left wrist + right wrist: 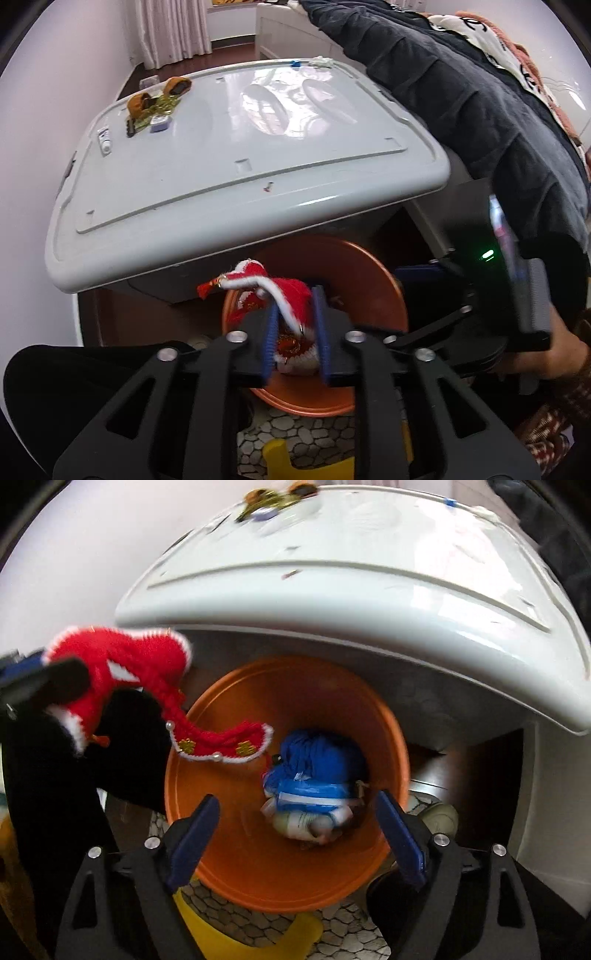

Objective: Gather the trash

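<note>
Hanging between the left gripper's (pixel 295 328) narrow jaws, the red knit (pixel 284 295) is sitting mid-frame directly above the orange bin (pixel 369 280); the right gripper (pixel 299 834) is gaping wide, empty.

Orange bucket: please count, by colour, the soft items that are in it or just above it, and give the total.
Red: 1, the red knitted piece, between the pads of the left gripper, above the orange bucket.
Blue: 1, the blue and white bundle, lying inside the bucket.
Total: 2
</note>
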Demonstrator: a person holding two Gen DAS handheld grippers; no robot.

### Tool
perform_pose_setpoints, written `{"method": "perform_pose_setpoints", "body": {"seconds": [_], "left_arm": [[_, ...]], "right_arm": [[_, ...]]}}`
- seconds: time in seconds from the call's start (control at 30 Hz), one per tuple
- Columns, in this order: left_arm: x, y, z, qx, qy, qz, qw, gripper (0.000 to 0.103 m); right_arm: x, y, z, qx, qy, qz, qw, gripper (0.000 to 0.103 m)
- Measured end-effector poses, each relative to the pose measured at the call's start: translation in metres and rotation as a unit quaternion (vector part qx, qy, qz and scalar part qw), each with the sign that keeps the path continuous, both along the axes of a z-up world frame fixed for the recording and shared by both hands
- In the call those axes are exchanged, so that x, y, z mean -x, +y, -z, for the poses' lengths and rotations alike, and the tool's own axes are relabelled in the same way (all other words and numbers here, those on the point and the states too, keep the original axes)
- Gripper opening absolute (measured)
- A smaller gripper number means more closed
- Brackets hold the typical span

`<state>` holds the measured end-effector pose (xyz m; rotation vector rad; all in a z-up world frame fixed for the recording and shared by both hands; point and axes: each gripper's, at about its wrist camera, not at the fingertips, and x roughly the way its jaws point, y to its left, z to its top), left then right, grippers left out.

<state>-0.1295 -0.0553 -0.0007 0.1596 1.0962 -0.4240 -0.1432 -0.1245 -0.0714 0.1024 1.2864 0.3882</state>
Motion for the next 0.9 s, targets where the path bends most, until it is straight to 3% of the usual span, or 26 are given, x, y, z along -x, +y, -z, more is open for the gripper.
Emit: {"method": "perform_pose_setpoints", "body": {"seconds": [0.23,0.6,0.73,0.9], "left_arm": [[-0.011,0.000,-0.020,-0.038,-0.071,-0.026,0.9964,0.070],[-0.039,-0.011,-0.036,-0.057,-0.105,-0.046,0.9917,0.072],[-0.048,-0.013,-0.038,-0.073,-0.121,-0.059,0.9881,0.087],[-0.063,-0.014,-0.042,-0.094,-0.145,-0.072,0.9823,0.088]], "right_arm": [[-0.004,-0.021,-0.007,-0.010,-0.006,0.031,0.999,0.090],[-0.010,-0.024,-0.007,-0.017,-0.011,0.040,0.999,0.090],[-0.011,-0.024,-0.007,-0.018,-0.011,0.041,0.999,0.090],[-0.012,-0.021,-0.007,-0.016,-0.014,0.036,0.999,0.090]]}}
